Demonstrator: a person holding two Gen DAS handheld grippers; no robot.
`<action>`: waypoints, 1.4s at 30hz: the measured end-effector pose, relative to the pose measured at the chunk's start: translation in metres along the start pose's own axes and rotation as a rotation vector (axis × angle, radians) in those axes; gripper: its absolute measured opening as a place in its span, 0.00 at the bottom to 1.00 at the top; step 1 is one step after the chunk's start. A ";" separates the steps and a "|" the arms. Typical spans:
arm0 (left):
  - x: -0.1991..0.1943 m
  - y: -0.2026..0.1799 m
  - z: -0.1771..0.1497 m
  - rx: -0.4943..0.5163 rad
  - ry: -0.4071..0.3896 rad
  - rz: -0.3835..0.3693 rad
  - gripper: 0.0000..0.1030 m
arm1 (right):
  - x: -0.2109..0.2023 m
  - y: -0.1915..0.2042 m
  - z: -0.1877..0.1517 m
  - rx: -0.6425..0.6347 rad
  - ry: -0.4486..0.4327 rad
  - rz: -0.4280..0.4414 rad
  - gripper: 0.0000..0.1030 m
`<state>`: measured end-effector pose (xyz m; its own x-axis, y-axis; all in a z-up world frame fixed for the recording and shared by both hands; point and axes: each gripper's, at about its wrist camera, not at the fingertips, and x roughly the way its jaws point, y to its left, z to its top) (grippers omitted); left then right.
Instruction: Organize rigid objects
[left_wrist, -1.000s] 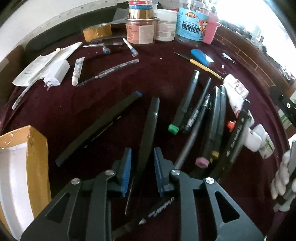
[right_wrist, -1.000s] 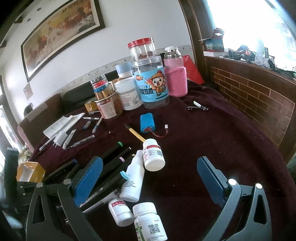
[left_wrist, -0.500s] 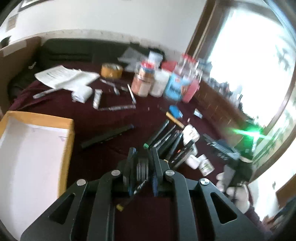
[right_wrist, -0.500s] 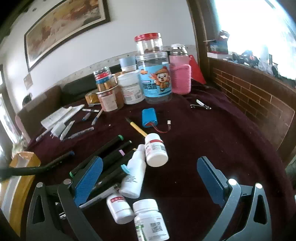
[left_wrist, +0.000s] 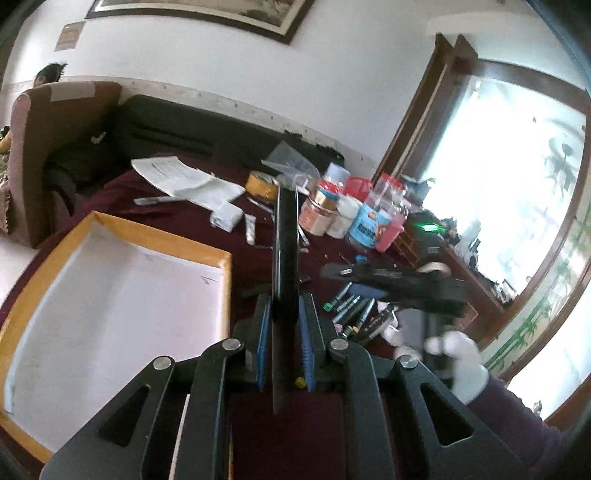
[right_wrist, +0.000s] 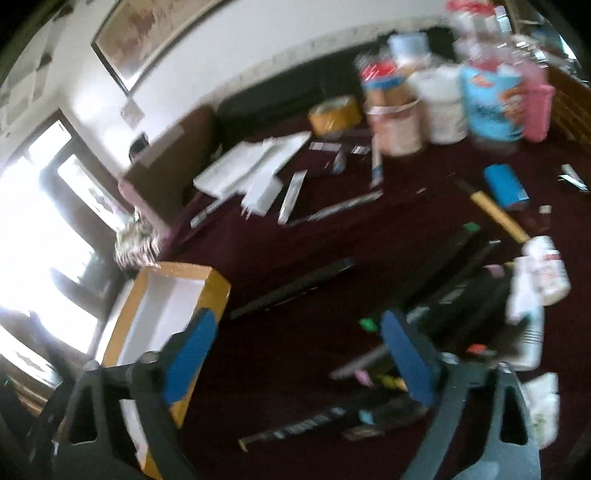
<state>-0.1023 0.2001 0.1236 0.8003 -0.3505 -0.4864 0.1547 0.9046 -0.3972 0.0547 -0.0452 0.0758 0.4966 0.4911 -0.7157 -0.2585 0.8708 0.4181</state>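
Observation:
My left gripper (left_wrist: 283, 325) is shut on a long flat black bar (left_wrist: 285, 236) and holds it upright above the table, just right of an empty yellow-rimmed white box (left_wrist: 110, 306). The box also shows in the right wrist view (right_wrist: 166, 306). My right gripper (right_wrist: 295, 350) is open and empty, over the maroon cloth near a pile of black marker pens (right_wrist: 461, 288). A second black bar (right_wrist: 291, 288) lies on the cloth ahead of it. The right gripper and gloved hand show in the left wrist view (left_wrist: 406, 284). The right wrist view is blurred.
Jars and tubs (left_wrist: 351, 218) stand at the table's far side, with a tape roll (left_wrist: 261, 183), papers (left_wrist: 184, 177) and small tubes. White pill bottles (right_wrist: 546, 269), a blue battery pack (right_wrist: 506, 186) and a yellow pencil (right_wrist: 495, 214) lie to the right.
My left gripper closed on the black bar, lifted it off the cloth and swung toward the box. My right gripper swung left over the markers, still open.

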 end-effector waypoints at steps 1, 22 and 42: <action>-0.006 0.007 0.000 -0.006 -0.013 -0.001 0.12 | 0.014 0.007 0.002 0.001 0.033 -0.012 0.78; -0.041 0.076 -0.010 -0.126 -0.040 -0.037 0.12 | 0.090 0.029 0.006 0.082 0.147 -0.284 0.12; 0.109 -0.110 -0.069 0.550 0.343 -0.033 0.33 | -0.074 -0.042 -0.028 0.137 -0.030 -0.074 0.12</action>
<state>-0.0720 0.0457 0.0609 0.5739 -0.3558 -0.7376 0.5232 0.8522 -0.0040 0.0062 -0.1178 0.0953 0.5347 0.4235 -0.7313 -0.1065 0.8922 0.4388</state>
